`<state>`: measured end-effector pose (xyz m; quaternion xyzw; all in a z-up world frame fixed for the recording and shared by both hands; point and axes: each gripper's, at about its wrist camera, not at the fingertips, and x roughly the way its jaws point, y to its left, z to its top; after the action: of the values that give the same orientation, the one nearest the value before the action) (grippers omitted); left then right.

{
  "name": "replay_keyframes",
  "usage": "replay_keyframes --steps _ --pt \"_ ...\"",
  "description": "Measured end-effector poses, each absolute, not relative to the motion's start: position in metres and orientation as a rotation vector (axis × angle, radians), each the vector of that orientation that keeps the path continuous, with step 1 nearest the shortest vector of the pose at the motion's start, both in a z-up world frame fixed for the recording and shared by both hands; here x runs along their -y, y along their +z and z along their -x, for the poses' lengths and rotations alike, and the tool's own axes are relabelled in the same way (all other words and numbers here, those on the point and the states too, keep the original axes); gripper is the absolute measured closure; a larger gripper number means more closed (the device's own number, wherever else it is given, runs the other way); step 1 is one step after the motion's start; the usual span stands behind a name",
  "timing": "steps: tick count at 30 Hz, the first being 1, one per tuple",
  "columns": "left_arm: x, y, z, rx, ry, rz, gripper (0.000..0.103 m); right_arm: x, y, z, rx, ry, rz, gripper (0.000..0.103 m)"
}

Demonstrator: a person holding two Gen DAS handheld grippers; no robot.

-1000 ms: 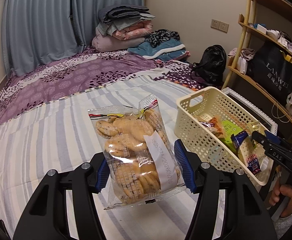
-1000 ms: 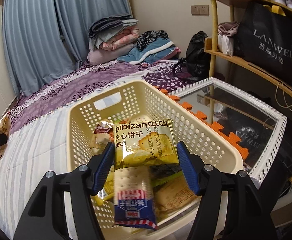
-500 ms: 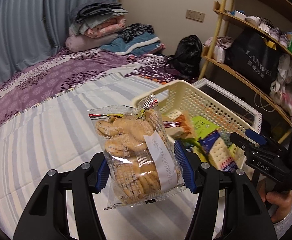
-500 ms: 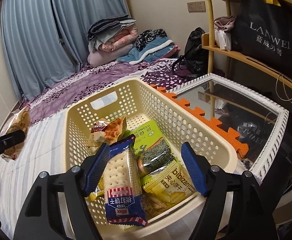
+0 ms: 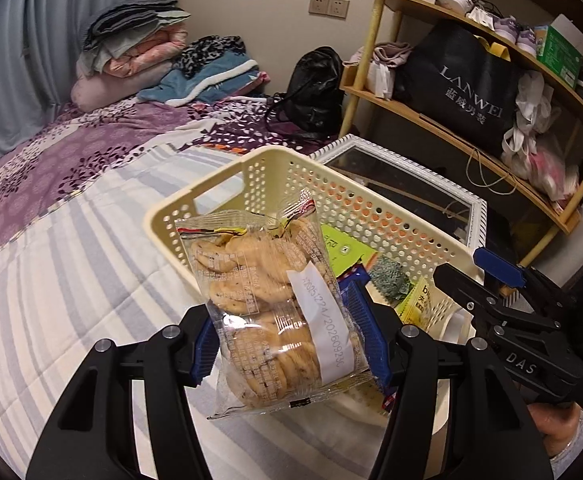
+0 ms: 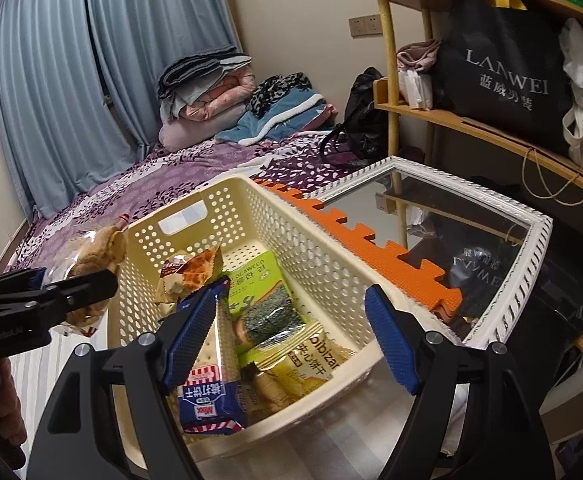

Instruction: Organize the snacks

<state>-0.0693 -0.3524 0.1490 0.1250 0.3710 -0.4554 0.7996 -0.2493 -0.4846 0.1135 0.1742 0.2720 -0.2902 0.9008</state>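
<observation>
My left gripper (image 5: 287,340) is shut on a clear bag of round cookies (image 5: 267,304), held upright in front of the near corner of the cream perforated basket (image 5: 331,200). In the right wrist view the same bag (image 6: 95,248) hangs just left of the basket (image 6: 303,240). My right gripper (image 6: 291,336) hovers over the basket's near end. Its jaws are opening and press on nothing. Below them lie a blue cracker pack (image 6: 211,392), a yellow biscuit pack (image 6: 303,364), a green seaweed pack (image 6: 255,276) and an orange-and-white pack (image 6: 187,276).
The basket stands on a striped bed cover (image 5: 71,280). Right of it are an orange foam mat (image 6: 371,248) and a white-framed mirror (image 6: 523,256) lying flat. A wooden shelf with a black bag (image 6: 507,72) stands behind. Folded bedding (image 6: 207,92) is piled at the far end.
My left gripper has carried the cookie bag rightwards up to the basket. My right gripper has let go of the yellow biscuit pack, which now lies in the basket, and its jaws have widened.
</observation>
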Motion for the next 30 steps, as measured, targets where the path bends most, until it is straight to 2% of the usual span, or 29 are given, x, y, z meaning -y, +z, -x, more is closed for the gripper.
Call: replay_keyframes --steps 11,12,14,15,16,21,27,30 --pt "0.385 0.137 0.069 -0.818 -1.039 -0.288 0.041 0.481 0.113 0.271 -0.565 -0.632 -0.371 0.026" --pt "0.387 0.135 0.067 -0.826 -1.042 -0.29 0.04 0.48 0.113 0.272 -0.565 -0.635 -0.371 0.026" --pt "0.386 0.134 0.065 -0.839 -1.039 -0.29 0.024 0.479 0.114 0.274 -0.562 -0.637 -0.375 0.025" --pt "0.385 0.135 0.065 -0.834 -1.033 -0.29 0.012 0.479 0.114 0.275 -0.559 -0.637 -0.377 0.024" --pt "0.383 0.137 0.065 -0.82 -1.025 -0.293 0.009 0.478 0.114 0.275 -0.555 -0.637 -0.377 0.02" --pt "0.374 0.151 0.067 -0.759 -0.984 -0.326 0.003 0.469 0.117 0.27 -0.556 -0.613 -0.365 0.017" --pt "0.367 0.164 0.075 -0.682 -0.929 -0.385 0.003 0.458 0.124 0.267 -0.552 -0.597 -0.347 0.006" --pt "0.363 0.168 0.078 -0.656 -0.905 -0.413 0.003 0.454 0.126 0.267 -0.555 -0.594 -0.345 0.005"
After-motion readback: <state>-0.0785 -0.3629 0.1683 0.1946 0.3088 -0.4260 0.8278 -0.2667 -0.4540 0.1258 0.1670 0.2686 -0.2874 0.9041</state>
